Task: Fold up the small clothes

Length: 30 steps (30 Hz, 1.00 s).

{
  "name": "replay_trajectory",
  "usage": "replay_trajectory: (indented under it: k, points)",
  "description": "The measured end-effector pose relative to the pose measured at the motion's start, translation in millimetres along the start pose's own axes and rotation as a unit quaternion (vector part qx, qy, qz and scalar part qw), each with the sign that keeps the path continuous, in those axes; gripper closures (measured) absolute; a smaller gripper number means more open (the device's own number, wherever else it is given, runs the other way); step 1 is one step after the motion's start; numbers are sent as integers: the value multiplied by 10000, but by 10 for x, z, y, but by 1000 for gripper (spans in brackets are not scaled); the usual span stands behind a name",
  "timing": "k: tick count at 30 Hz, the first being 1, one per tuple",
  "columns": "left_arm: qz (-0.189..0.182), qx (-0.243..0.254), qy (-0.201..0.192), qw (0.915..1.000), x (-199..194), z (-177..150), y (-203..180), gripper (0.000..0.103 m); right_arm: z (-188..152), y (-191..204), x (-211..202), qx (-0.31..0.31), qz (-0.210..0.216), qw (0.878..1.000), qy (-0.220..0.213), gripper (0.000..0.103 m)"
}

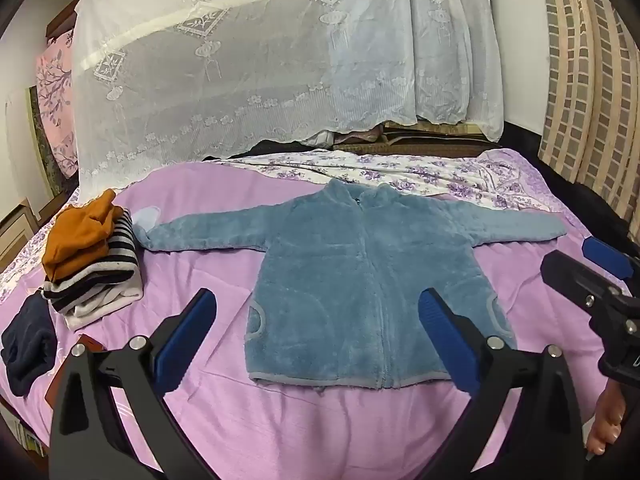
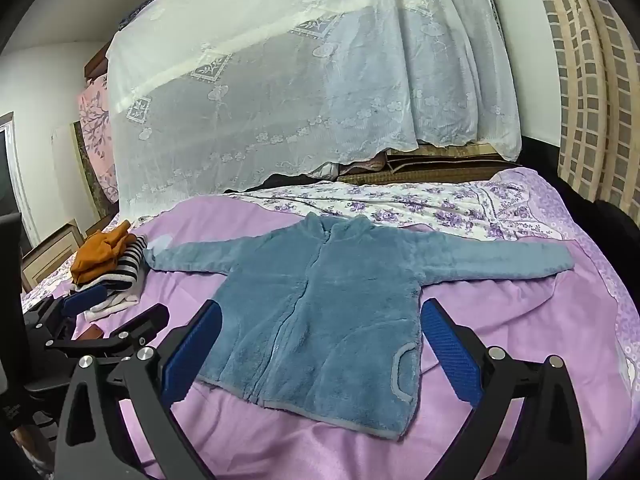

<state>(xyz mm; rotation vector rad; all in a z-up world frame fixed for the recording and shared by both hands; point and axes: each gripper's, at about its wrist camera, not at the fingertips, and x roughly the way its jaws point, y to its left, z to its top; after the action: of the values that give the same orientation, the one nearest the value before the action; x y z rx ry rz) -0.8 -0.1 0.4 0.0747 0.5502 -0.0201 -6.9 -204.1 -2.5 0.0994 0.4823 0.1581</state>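
A blue fleece zip jacket (image 1: 352,276) lies flat, front up, on the lilac bedspread (image 1: 208,208), both sleeves spread sideways. My left gripper (image 1: 318,294) hovers open over the jacket's lower half, touching nothing. The right wrist view shows the same jacket (image 2: 320,280), with my right gripper (image 2: 321,303) open above its hem and empty. Each gripper shows in the other's view: the right gripper (image 1: 580,258) near the right sleeve, the left gripper (image 2: 120,306) at the jacket's left. A hand (image 1: 606,420) holds the right tool.
A stack of folded clothes (image 1: 92,264), orange on top of striped, sits by the left sleeve, with a dark navy piece (image 1: 28,344) nearer. A floral sheet (image 1: 420,176) and a white lace cover (image 1: 260,72) lie behind the jacket. A checked curtain (image 1: 588,80) hangs at right.
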Motion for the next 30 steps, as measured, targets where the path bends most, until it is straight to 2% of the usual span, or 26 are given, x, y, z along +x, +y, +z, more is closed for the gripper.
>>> replay_trajectory:
  k: [8, 30]
  points:
    - [-9, -31, 1, 10000, 4, 22, 50, 5, 9, -80, -23, 94, -10, 9999, -40, 3]
    - [13, -59, 70, 10000, 45, -18, 42, 5, -35, 0, -10, 22, 52, 10000, -63, 3]
